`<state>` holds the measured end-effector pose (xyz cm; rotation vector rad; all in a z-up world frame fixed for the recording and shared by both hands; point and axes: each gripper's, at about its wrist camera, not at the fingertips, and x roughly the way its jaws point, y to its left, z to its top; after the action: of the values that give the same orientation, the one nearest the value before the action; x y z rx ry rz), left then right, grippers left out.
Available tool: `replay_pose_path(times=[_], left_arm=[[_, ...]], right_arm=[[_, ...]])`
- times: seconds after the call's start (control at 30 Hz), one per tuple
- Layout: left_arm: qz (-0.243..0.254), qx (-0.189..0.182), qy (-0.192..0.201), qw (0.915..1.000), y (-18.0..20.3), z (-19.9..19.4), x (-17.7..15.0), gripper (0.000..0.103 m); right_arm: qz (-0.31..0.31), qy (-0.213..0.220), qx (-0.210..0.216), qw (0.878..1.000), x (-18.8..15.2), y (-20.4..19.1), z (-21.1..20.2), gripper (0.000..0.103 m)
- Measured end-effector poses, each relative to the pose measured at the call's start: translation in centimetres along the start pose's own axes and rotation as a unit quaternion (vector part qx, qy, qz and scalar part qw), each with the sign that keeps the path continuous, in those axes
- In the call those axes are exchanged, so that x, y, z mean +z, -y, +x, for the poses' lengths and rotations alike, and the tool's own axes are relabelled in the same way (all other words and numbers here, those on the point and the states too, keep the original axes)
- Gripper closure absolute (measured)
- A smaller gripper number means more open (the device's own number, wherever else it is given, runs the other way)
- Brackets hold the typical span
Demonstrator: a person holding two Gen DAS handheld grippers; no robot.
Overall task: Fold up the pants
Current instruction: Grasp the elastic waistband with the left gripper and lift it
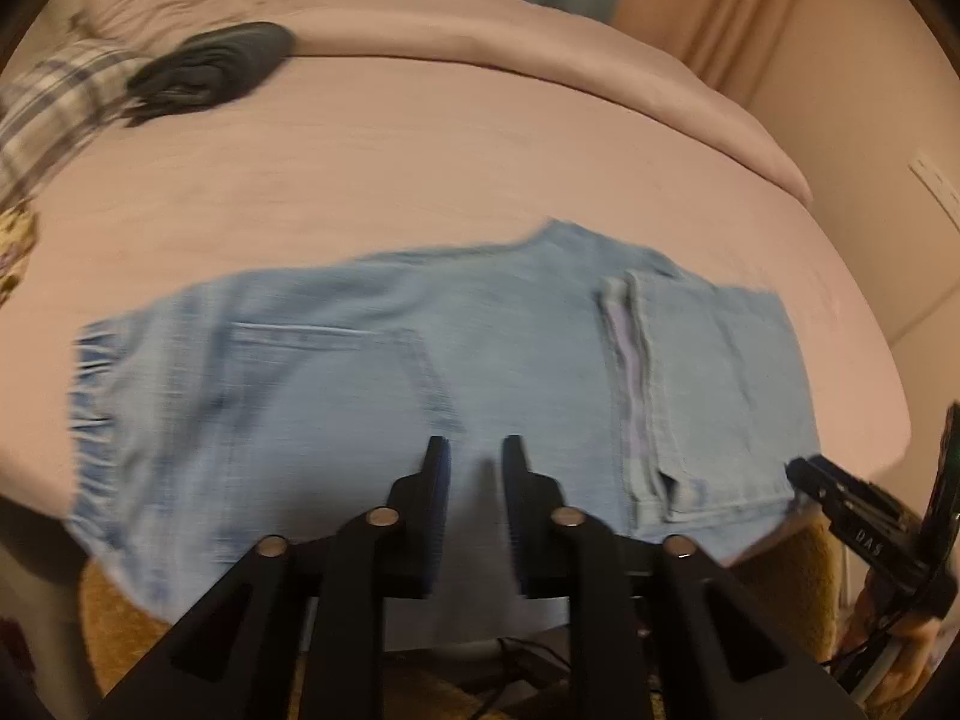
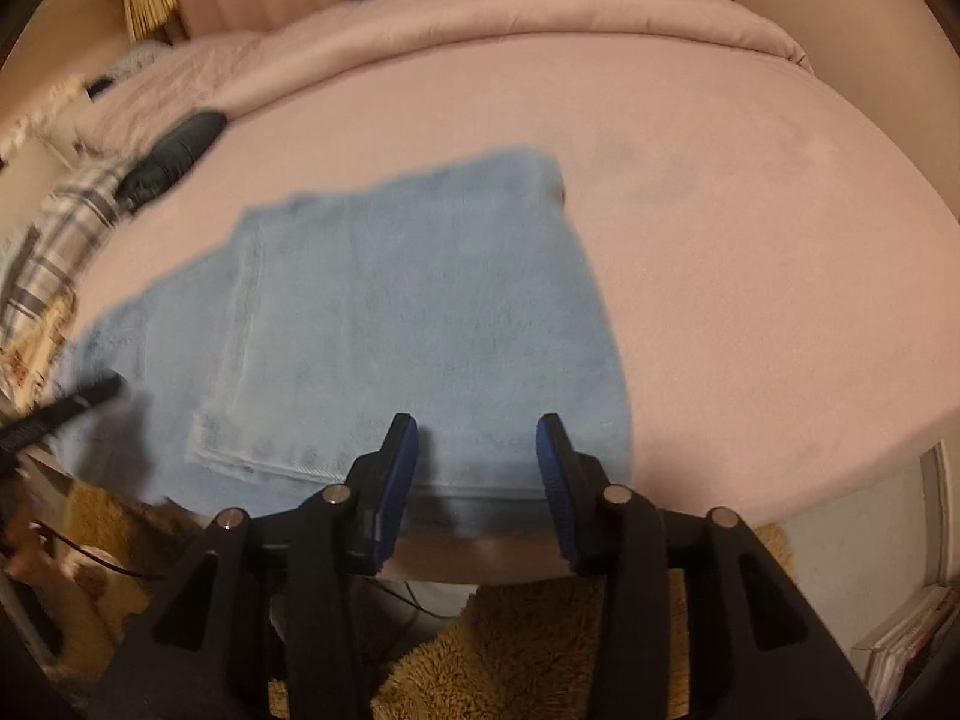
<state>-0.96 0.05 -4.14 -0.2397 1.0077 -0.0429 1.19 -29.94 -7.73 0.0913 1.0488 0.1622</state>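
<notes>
The light blue jeans point(image 1: 420, 390) lie flat on the pink bed point(image 1: 420, 168), folded into a compact rectangle at the near edge of the mattress, with a back pocket showing on the left part and a turned-over hem or seam on the right part. They sit close to the near edge probably because that is where the person can reach both ends. The left gripper point(image 1: 474, 468) hangs just above the near-middle of the jeans with its jaws parted and nothing between them; denim shows through the gap. The right gripper point(image 2: 477, 450) is over the near right corner of the jeans point(image 2: 390, 312), jaws likewise apart and empty, wider than the left pair. Both tools point steeply down at the cloth, which suits either pressing it flat or taking a new hold. In my judgement the fold is well along, perhaps finished, since the cloth lies smooth and neither gripper holds it. Far to the left on the bed rests a dark bundle of clothing point(image 1: 210, 69) beside a plaid cloth point(image 1: 54, 102), well apart from the jeans. A shaggy tan rug point(image 2: 528, 660) covers the floor below the near edge of the bed.
</notes>
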Motion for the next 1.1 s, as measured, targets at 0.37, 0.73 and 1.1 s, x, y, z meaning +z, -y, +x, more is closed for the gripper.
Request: replay_pose_path(times=[0.37,0.73,1.1], left_arm=[[-0.094,0.05,0.078,0.9913,-8.2,-4.8,1.9,0.032],[-0.181,0.001,0.025,0.9832,-15.9,-1.9,-0.5,0.031],[-0.155,0.019,0.007,0.9877,-13.5,1.0,-1.5,0.036]], right_arm=[[-0.048,0.017,0.05,0.997,2.5,-6.0,-0.9,0.046],[-0.077,-0.023,0.083,0.993,2.1,-11.3,2.2,0.04],[-0.081,-0.027,0.077,0.993,1.5,-11.7,2.5,0.04]])
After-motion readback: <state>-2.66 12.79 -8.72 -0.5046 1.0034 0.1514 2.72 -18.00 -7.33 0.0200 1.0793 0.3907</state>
